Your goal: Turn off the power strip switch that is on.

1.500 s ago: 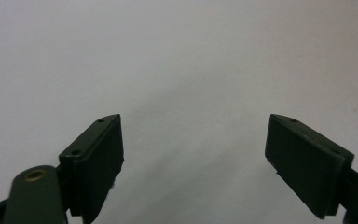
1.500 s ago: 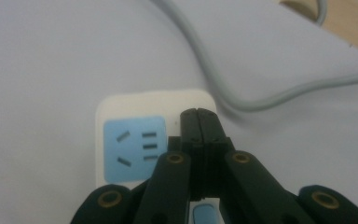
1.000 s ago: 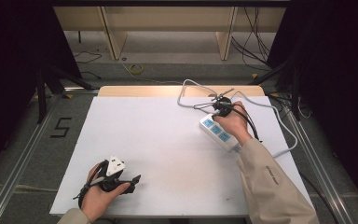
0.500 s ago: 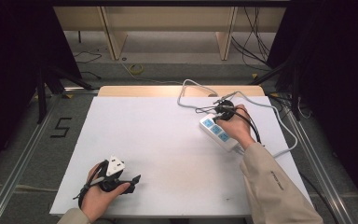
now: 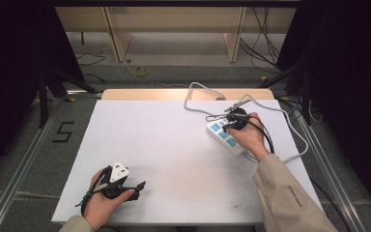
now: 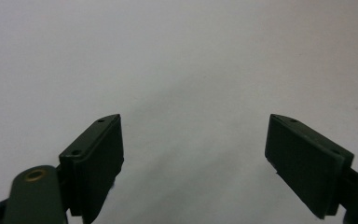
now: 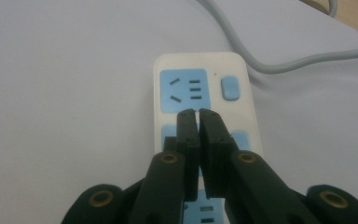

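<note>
White plastic power strip with blue socket panels (image 5: 226, 137) lies at the right of the white table (image 5: 174, 145), its grey cable (image 5: 198, 94) looping behind. Left gripper (image 6: 193, 158), near the front left edge, is spread wide and empty. Right gripper (image 7: 198, 122), jaws pressed together, sits over the strip, apparently touching it.

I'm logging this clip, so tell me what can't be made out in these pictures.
- Power strip, right gripper view: the shut right gripper covers its middle sockets, and the bottom edge cuts off its near end.
- Same strip, high view: the right hand hides much of it; socket details are too small.
- Grey cable, high view: where it ends cannot be traced.
- Left gripper, left gripper view: open over bare, blurred table.
</note>
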`<state>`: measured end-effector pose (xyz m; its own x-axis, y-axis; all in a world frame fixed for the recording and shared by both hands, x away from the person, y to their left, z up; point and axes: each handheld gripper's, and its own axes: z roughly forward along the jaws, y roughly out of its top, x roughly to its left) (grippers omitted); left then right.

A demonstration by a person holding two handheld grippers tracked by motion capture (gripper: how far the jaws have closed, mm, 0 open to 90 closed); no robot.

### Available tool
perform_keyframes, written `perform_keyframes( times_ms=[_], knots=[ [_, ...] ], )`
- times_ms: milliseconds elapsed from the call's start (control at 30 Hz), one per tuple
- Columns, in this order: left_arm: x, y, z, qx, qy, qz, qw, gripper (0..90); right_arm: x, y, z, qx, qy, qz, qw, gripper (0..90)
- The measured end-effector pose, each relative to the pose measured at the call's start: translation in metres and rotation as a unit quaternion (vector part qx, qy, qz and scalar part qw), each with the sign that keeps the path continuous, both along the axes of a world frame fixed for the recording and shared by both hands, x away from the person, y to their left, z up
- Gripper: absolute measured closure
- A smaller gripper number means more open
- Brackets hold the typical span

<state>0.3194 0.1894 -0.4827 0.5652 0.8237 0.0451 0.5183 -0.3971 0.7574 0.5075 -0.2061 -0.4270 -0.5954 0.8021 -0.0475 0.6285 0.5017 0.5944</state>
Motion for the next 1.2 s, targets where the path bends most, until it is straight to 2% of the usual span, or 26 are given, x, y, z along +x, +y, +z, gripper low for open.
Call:
perform_keyframes(
  times_ms=[333,767,1200],
  knots=[
    [0.0,0.0,0.0,0.002,0.0,0.0,1.0,18.9,-0.018,-0.005,0.0,0.02,-0.017,0.004,0.9996,78.6],
    [0.0,0.0,0.0,-0.001,0.002,0.002,1.0,18.9,-0.037,-0.007,0.004,0.024,-0.03,0.02,0.9991,71.7],
    [0.0,0.0,0.0,0.0,0.001,0.006,1.0,18.3,-0.07,-0.014,0.006,0.043,-0.041,0.029,0.9978,63.4]
  ],
)
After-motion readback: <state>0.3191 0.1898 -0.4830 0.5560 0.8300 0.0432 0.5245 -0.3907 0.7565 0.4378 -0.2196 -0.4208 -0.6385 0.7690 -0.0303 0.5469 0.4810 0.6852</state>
